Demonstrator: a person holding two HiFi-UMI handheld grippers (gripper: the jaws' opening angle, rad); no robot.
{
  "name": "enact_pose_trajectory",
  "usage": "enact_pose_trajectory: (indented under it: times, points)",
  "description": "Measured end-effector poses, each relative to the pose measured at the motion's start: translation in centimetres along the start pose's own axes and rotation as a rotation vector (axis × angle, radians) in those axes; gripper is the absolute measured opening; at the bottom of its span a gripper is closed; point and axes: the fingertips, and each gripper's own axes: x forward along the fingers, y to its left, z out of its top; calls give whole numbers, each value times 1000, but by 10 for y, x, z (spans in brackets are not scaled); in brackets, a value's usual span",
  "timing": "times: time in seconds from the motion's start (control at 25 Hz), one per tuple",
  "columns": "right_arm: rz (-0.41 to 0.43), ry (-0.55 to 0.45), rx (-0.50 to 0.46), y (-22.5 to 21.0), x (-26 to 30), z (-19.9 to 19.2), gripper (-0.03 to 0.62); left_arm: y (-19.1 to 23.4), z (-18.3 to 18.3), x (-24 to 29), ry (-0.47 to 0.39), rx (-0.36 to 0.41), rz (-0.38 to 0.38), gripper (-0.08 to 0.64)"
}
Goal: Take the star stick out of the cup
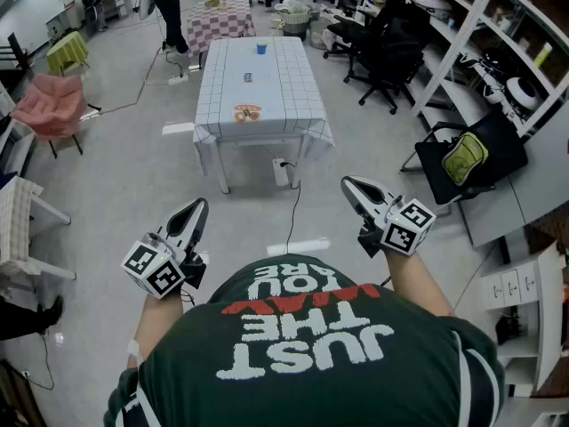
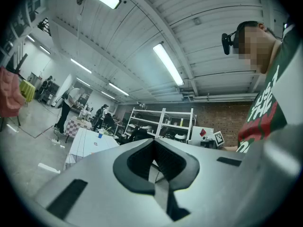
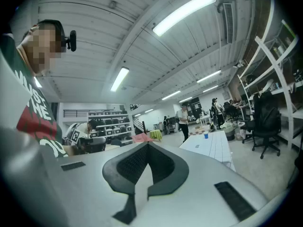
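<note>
A small blue cup (image 1: 261, 48) stands at the far end of a table (image 1: 289, 96) covered in a white checked cloth, well ahead of me across the floor. I cannot make out a star stick at this distance. An orange flat item (image 1: 248, 112) and a small dark item (image 1: 248, 77) also lie on the cloth. My left gripper (image 1: 201, 205) and right gripper (image 1: 347, 183) are held close to my chest, both shut with nothing between the jaws. The cup (image 3: 206, 136) shows far off in the right gripper view, and again as the cup (image 2: 100, 135) in the left gripper view.
Black office chairs (image 1: 384, 56) and white shelving (image 1: 462, 25) line the right side. A chair holding a yellow-green bag (image 1: 464, 157) stands right of me. A pink-draped chair (image 1: 52, 105) is at left. A cable (image 1: 292, 212) runs over the floor under the table. A person (image 1: 169, 12) stands at the back.
</note>
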Motion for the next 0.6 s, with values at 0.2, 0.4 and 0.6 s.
enact_pose_trajectory:
  times: [0.2,0.4,0.6]
  points:
    - [2,-2,1,-6,0,-3,31,-2,0,8,2,-22,9,-5]
    - [0,0,8,-16,-8,-2,31,-8,0,22,4,-8,-11,-5]
    - [16,-6,14,-26,-23,6,31,-22,-2,39,3,-17,-6,-5]
